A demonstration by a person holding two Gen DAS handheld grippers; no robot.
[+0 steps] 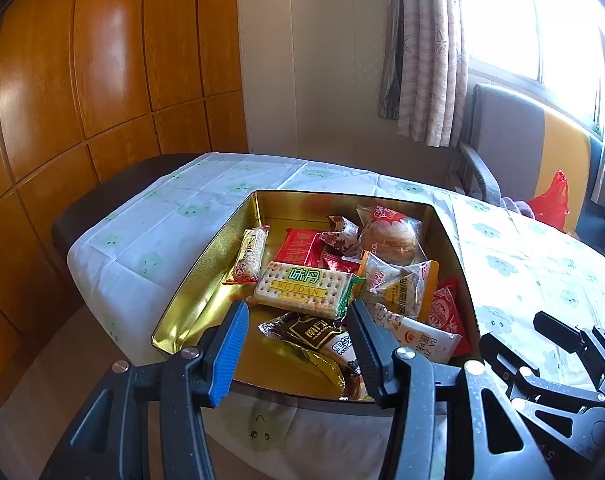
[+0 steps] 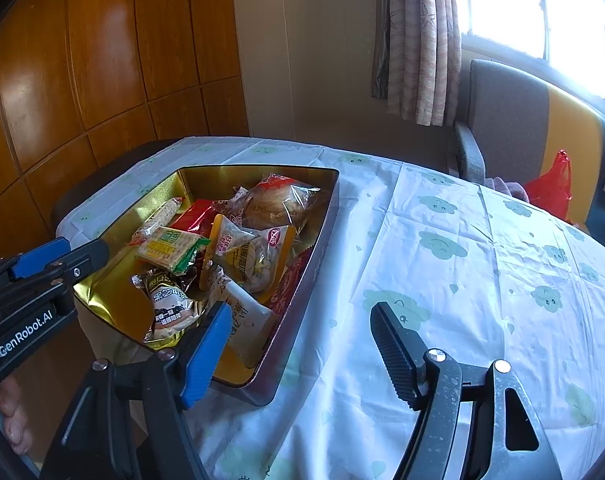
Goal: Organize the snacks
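Note:
A gold tin box (image 1: 206, 264) (image 2: 322, 216) sits on the table and holds several wrapped snacks: a green cracker pack (image 1: 306, 290) (image 2: 170, 246), a brown pack (image 1: 318, 336) (image 2: 170, 304), a bun in clear wrap (image 1: 390, 236) (image 2: 278, 204), red packs and a white pack (image 1: 426, 340). My left gripper (image 1: 298, 312) is open and empty, above the tin's near edge; it also shows at the left of the right wrist view (image 2: 82, 254). My right gripper (image 2: 298, 316) is open and empty, straddling the tin's right wall.
The table wears a white cloth with green cloud prints (image 2: 482, 264). A grey and yellow chair (image 2: 506, 120) with a red bag (image 2: 554, 188) stands behind it. Wooden panels (image 1: 82, 80) line the left wall. A curtain (image 1: 422, 48) hangs by the window.

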